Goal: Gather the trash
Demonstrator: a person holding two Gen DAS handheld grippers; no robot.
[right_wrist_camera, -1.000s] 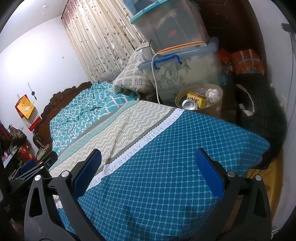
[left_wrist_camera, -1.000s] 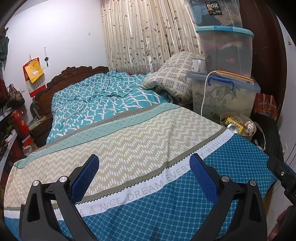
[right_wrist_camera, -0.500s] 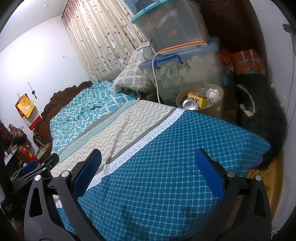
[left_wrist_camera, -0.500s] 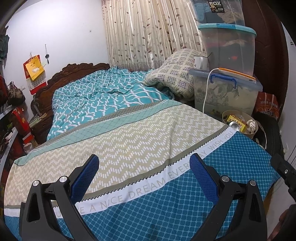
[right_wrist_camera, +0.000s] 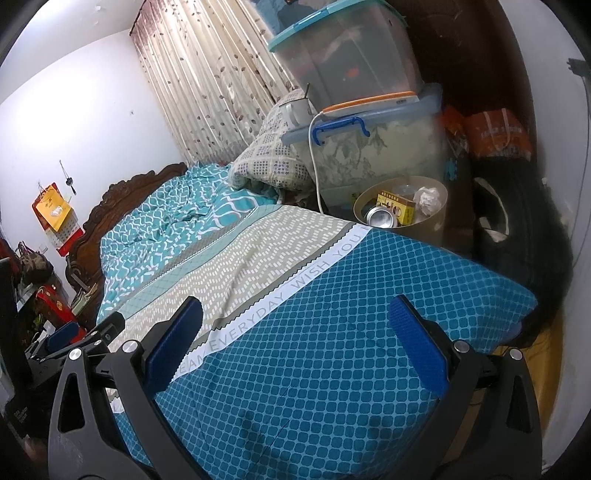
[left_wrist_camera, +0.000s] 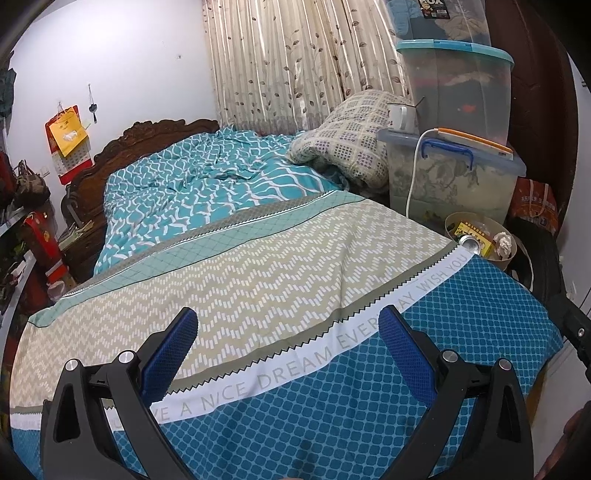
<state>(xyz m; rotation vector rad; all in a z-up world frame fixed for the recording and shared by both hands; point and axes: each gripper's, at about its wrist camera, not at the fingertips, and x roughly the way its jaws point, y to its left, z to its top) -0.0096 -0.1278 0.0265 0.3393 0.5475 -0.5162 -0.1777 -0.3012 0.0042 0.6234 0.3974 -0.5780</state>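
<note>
The round tan trash bin stands on the floor, just beside the far side of the bed, next to the big see-through storage box with blue handles. Inside the bin there is a shiny silver can, a yellow cardboard box with dark print and a crumpled ball of white paper.

The left hand-held gripper hangs over the bed with its blue pads spread wide apart, and it holds nothing. The right hand-held gripper is the same: spread wide over the blue part of the bedcover, with nothing in it.

No trash shows on the bedcover in either view. So it looks like the job is nearly done or all done, since the trash that can be seen already lies in the bin. Some trash could be lying where the cameras do not look; that cannot be told from here.

There are words to read. A white strip across the bedcover says "A NICE DREAM EVERYDAY WISH YOU", and the start of the line is hidden behind the gripper. A label on the top storage box shows the letters "FOX" or "BOX"; the first letter is cut off. The orange bag by the dark wall has print on it, but it is too small to read. So is the print on the yellow box in the bin.
</note>
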